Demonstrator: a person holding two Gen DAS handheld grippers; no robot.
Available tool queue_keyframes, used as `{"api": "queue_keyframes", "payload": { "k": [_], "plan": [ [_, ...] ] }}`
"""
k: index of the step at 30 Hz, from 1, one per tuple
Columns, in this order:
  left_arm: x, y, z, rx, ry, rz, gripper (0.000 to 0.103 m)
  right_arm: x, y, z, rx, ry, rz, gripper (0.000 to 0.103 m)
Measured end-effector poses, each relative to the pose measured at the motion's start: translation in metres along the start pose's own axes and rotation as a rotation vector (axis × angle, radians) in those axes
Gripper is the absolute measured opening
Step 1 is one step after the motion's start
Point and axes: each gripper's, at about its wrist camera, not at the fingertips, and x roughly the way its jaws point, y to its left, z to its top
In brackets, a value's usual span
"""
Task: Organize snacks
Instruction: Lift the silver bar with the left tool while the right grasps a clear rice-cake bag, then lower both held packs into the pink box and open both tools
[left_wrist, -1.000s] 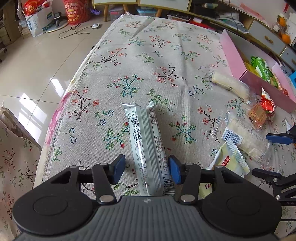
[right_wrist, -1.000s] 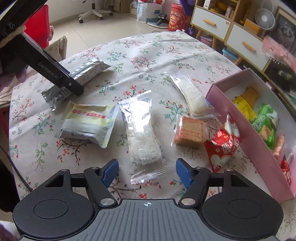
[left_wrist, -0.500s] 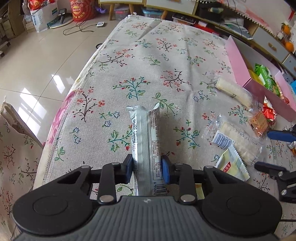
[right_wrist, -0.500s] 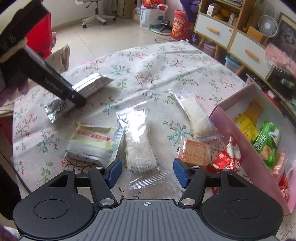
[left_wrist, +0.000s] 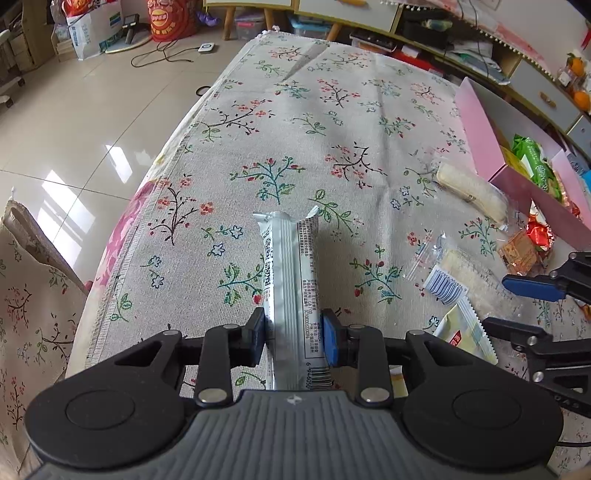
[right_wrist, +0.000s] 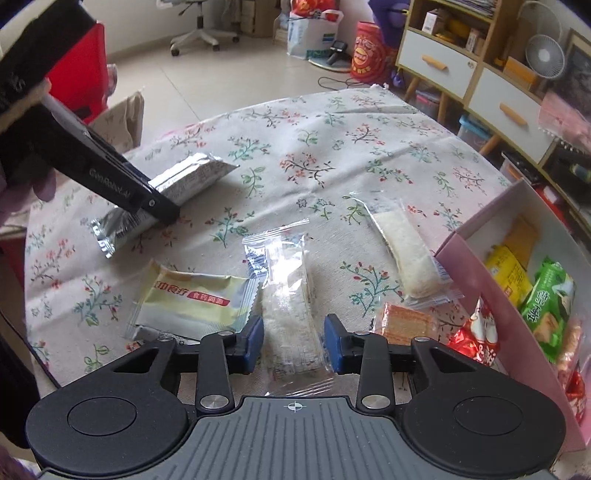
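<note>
My left gripper (left_wrist: 294, 339) is shut on a long silver snack bar (left_wrist: 290, 280) and holds it just above the floral tablecloth; the bar also shows in the right wrist view (right_wrist: 162, 195). My right gripper (right_wrist: 294, 348) has its blue pads on either side of a clear-wrapped rice cracker pack (right_wrist: 290, 314), closing on it. A pink box (right_wrist: 491, 295) at the right holds several snacks, among them a green pack (right_wrist: 546, 314).
On the cloth lie a pale yellow sachet (right_wrist: 192, 302), a clear pack with a white cake (right_wrist: 406, 251), an orange cracker pack (right_wrist: 406, 325) and a red foil candy (right_wrist: 476, 336). The table's left edge (left_wrist: 147, 206) drops to the tiled floor.
My left gripper closed on the silver bar and lifted it slightly. My right gripper moved forward over the clear cracker pack and narrowed its jaws around it.
</note>
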Motion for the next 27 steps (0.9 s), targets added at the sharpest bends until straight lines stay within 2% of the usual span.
{"api": "queue_keyframes", "payload": {
  "k": [8,13,19,23,27],
  "plan": [
    [0.001,-0.002,0.003,-0.008,0.002,-0.003,0.029,0.010,0.005,0.003,0.004,0.012,-0.007,0.040],
    [0.000,-0.007,0.010,-0.033,-0.005,-0.005,0.028,0.009,0.003,0.008,0.059,0.002,0.004,0.033],
    [-0.009,-0.017,0.023,-0.074,-0.040,-0.054,0.028,-0.004,-0.008,0.012,0.132,-0.034,0.004,0.031],
    [-0.011,-0.025,0.032,-0.110,-0.059,-0.090,0.028,-0.018,-0.028,0.011,0.231,-0.066,0.011,0.031],
    [-0.012,-0.034,0.040,-0.151,-0.079,-0.134,0.028,-0.031,-0.048,0.005,0.298,-0.095,-0.019,0.031]
  ]
}}
